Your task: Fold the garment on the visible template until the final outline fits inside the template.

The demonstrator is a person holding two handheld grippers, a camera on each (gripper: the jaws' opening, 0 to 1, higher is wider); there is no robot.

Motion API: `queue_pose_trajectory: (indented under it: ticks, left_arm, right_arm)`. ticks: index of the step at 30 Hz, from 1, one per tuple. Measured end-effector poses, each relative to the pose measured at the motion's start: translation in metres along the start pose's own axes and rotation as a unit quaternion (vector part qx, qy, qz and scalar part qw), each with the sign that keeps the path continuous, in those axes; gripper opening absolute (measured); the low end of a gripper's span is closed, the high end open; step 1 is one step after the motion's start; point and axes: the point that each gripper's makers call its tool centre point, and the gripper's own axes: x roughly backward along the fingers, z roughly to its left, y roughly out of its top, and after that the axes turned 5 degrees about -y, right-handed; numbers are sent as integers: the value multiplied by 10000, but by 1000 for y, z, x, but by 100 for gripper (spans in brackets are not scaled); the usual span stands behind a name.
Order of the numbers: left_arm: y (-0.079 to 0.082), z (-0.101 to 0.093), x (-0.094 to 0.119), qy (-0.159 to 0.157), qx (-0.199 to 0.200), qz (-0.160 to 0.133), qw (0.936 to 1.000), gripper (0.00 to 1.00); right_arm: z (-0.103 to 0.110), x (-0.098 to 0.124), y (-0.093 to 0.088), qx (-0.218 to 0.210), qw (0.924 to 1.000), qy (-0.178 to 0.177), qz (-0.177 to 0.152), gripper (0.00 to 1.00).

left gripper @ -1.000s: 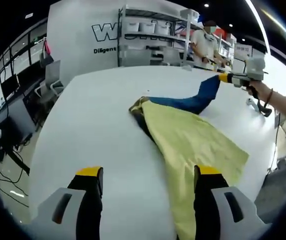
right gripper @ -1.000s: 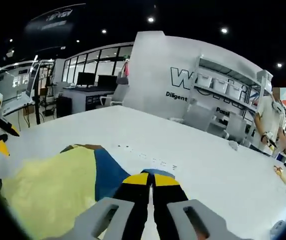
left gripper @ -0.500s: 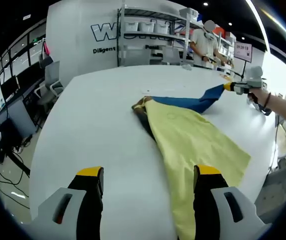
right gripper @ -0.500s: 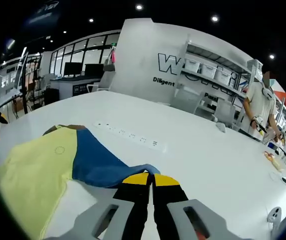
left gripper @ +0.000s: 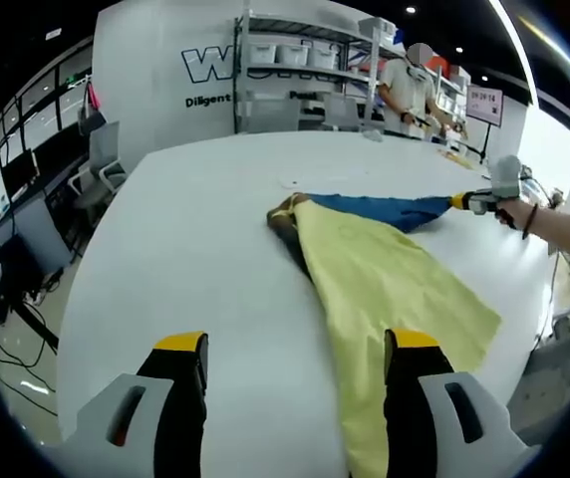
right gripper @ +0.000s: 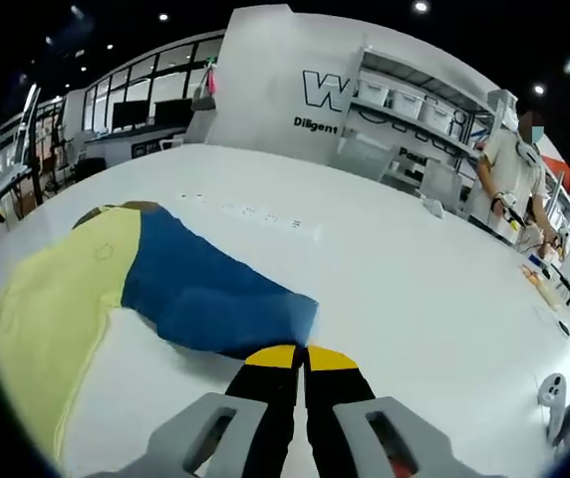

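Note:
A garment lies on the white table [left gripper: 185, 249]. Its pale yellow body [left gripper: 385, 279] runs toward my left gripper, and a blue sleeve [left gripper: 380, 209] stretches out flat to the right. My left gripper [left gripper: 297, 342] hovers open over the table at the near end, its right jaw above the yellow hem. In the left gripper view a hand holds my right gripper [left gripper: 472, 200] at the sleeve's tip. In the right gripper view the right gripper [right gripper: 303, 357] is shut on the end of the blue sleeve [right gripper: 205, 294], with the yellow body [right gripper: 56, 289] beyond it at the left.
Faint small marks [right gripper: 240, 209] dot the table past the sleeve. A person [left gripper: 405, 90] stands at the shelves with white bins [left gripper: 295, 60] behind the table. Office chairs [left gripper: 101, 164] stand off the left edge. A small white object [right gripper: 554, 393] sits near the right table edge.
My right gripper has pulled the blue sleeve outward and lowered it from mid-air to lie flat on the table. The left gripper has stayed in place and open.

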Motion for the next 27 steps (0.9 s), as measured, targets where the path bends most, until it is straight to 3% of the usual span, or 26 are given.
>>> queue_pose_trajectory:
  ticks: [3, 7, 11, 17, 22, 27]
  left_arm:
    - [1, -1, 0, -10, 10, -13, 10000, 71]
    - [3, 0, -1, -22, 8, -20, 10000, 70]
    - [13, 3, -3, -38, 9, -128, 9999, 68]
    - [25, 6, -7, -34, 42, -235, 9997, 67]
    - [33, 8, -9, -48, 37, -315, 9995, 67]
    - [40, 13, -14, 1, 57, -341, 9994, 65]
  right_arm:
    - [-1, -1, -12, -6, 9998, -21, 181, 0]
    - [7, 4, -7, -402, 9990, 195, 100, 1]
    - [10, 11, 9, -538, 9981, 276, -151, 14]
    - [24, 25, 27, -779, 9953, 514, -253, 35]
    - [42, 40, 39, -794, 9933, 789, -292, 46]
    - [54, 44, 41, -482, 9945, 887, -279, 41]
